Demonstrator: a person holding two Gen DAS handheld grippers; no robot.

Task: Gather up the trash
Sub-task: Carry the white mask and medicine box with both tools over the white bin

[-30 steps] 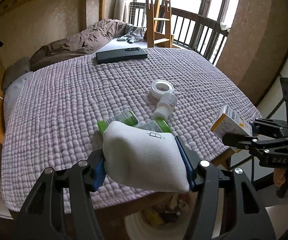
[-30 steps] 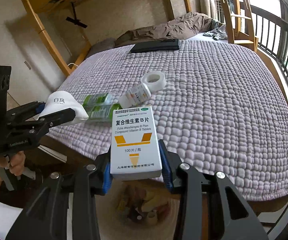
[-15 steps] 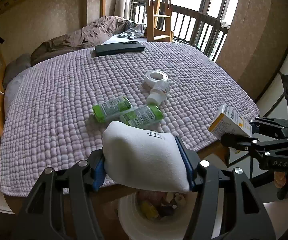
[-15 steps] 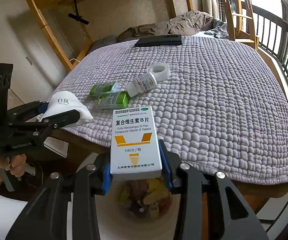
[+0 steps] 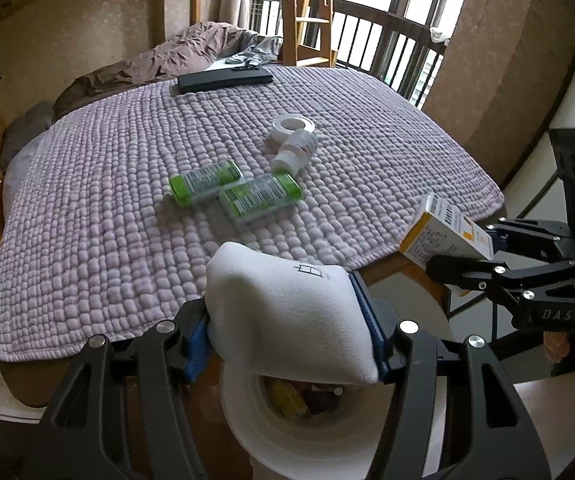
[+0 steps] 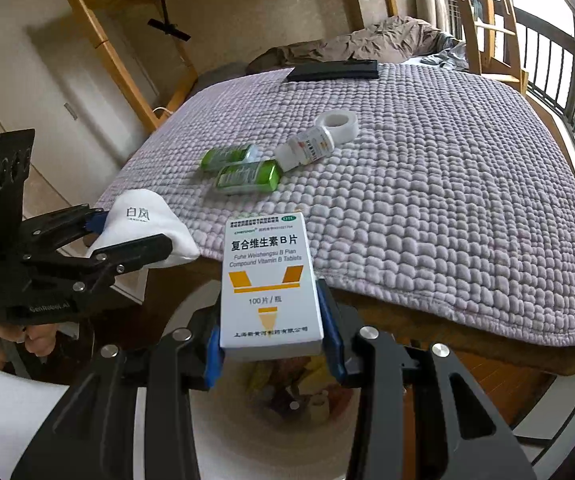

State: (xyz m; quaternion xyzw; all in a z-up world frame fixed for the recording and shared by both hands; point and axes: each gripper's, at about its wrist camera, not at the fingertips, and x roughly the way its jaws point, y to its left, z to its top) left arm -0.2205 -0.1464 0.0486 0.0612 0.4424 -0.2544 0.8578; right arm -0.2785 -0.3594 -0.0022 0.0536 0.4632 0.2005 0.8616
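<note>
Trash bin point(image 5: 287, 440) sits just below both grippers: left gripper point(image 5: 287, 316) clamps a white pouch point(image 5: 287, 312), right gripper point(image 6: 271, 344) grips a vitamin box point(image 6: 269, 284), near the bed point(image 6: 447, 200) edge.

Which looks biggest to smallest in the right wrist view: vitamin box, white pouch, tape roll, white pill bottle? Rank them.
1. vitamin box, though it sits nearest the camera in the right gripper
2. white pouch
3. white pill bottle and tape roll: too alike to rank

Bedroom: quilted bed point(image 5: 127, 184), bunk ladder point(image 5: 307, 12)
</note>
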